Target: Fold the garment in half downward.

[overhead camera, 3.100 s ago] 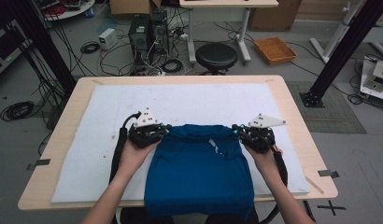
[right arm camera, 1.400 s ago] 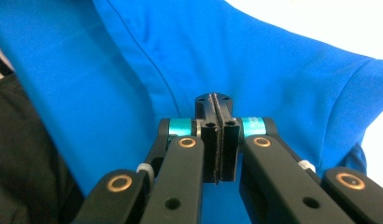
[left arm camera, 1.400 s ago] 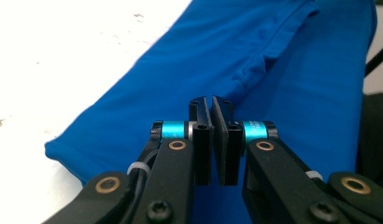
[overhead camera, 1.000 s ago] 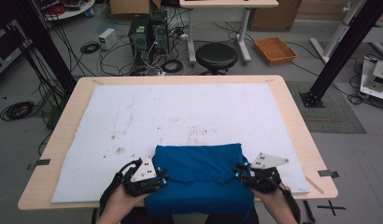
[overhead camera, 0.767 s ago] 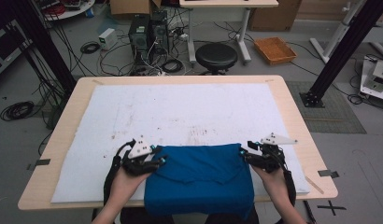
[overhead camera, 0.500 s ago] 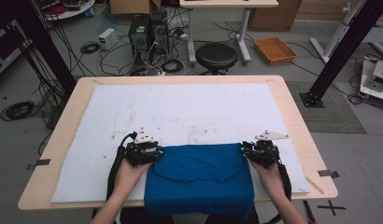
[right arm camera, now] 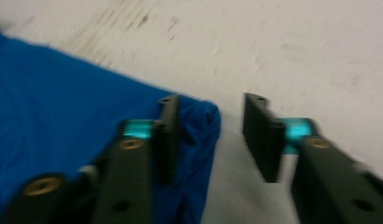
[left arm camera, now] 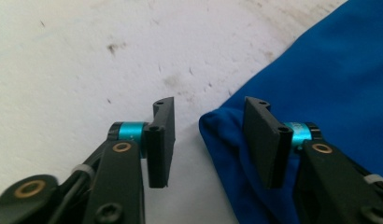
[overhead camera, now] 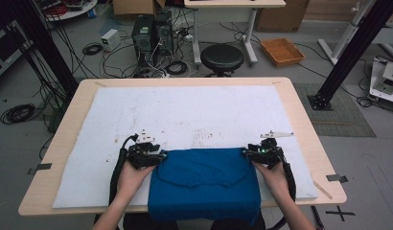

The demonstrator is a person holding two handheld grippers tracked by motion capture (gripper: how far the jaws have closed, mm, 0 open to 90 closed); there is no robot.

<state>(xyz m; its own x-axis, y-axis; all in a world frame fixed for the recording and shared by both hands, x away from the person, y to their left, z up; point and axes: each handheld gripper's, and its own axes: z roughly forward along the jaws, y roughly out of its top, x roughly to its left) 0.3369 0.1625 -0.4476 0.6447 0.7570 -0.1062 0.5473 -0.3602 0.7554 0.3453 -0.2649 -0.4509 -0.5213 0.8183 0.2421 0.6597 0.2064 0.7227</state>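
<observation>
A folded blue cloth (overhead camera: 204,184) lies on the white mat (overhead camera: 194,112) at the table's near edge and hangs a little over the front. My left gripper (overhead camera: 156,158) sits at the cloth's far left corner, open, with the blue corner (left arm camera: 217,128) lying between its jaws, against the right one. My right gripper (overhead camera: 249,154) is at the far right corner, open too; the cloth corner (right arm camera: 201,116) bulges past its left jaw into the gap. Neither pair of jaws pinches the fabric.
The mat covers most of the wooden table (overhead camera: 305,124) and carries faint stains (overhead camera: 204,136) near the middle. Beyond the table stand a black stool (overhead camera: 222,57), computer towers (overhead camera: 149,33) with tangled cables, and an orange tray (overhead camera: 282,50) on the floor.
Both grippers carried the cloth's far edge back toward the middle of the table after pulling it near, then opened and let the corners go.
</observation>
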